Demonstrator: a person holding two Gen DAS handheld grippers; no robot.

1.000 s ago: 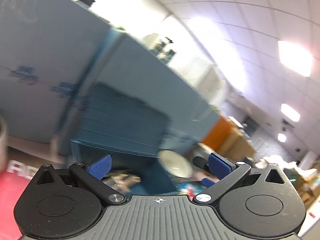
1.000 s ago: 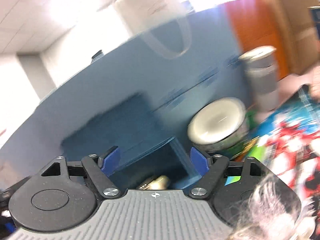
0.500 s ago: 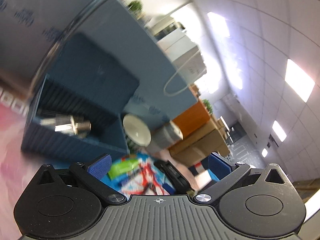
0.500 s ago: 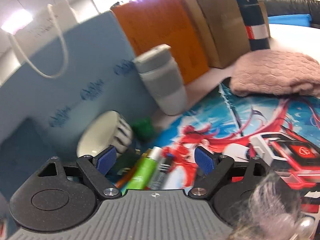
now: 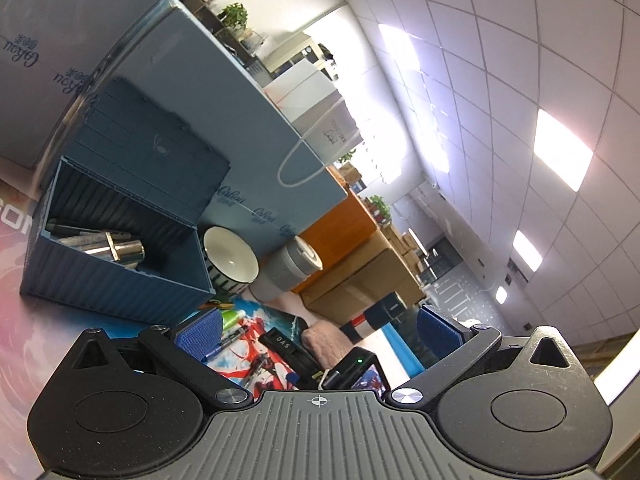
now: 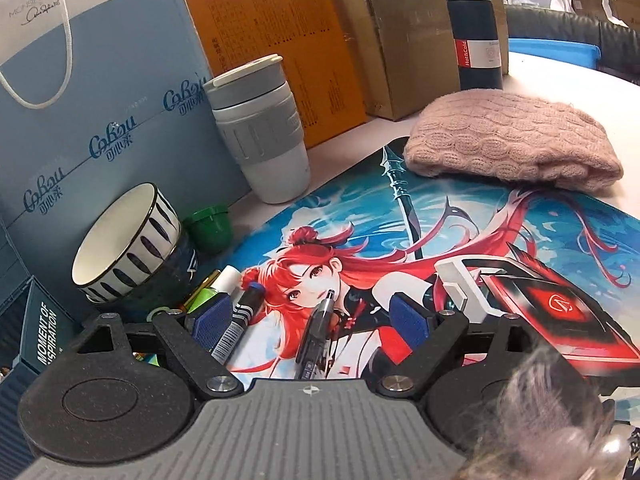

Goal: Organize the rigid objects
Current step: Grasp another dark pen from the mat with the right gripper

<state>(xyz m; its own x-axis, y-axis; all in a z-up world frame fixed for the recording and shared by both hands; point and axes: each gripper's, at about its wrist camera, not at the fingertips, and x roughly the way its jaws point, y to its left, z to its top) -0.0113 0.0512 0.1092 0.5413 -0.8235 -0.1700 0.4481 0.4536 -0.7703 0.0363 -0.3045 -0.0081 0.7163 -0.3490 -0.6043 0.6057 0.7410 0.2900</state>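
A blue storage box (image 5: 116, 280) stands open with its lid up and holds metal items (image 5: 116, 248); its corner also shows in the right wrist view (image 6: 44, 332). My left gripper (image 5: 316, 326) is open and empty, raised and tilted, right of the box. My right gripper (image 6: 312, 316) is open and empty, low over the printed mat (image 6: 460, 240). A black pen (image 6: 318, 332) lies between its fingers. A black marker (image 6: 236, 328) lies by the left finger, with a green tube (image 6: 202, 296) beside it.
A striped bowl (image 6: 124, 244), a green cap (image 6: 210, 228) and a grey cup (image 6: 260, 128) stand along the blue gift bag (image 6: 100, 92). A pink knit hat (image 6: 516, 144), a dark flask (image 6: 478, 28), cardboard boxes (image 6: 400, 32) and a red-black device (image 6: 556, 312) lie right.
Both grippers have swung away from the blue box. The right one has come down over the mat and pens. The left one now looks across the box from a distance.
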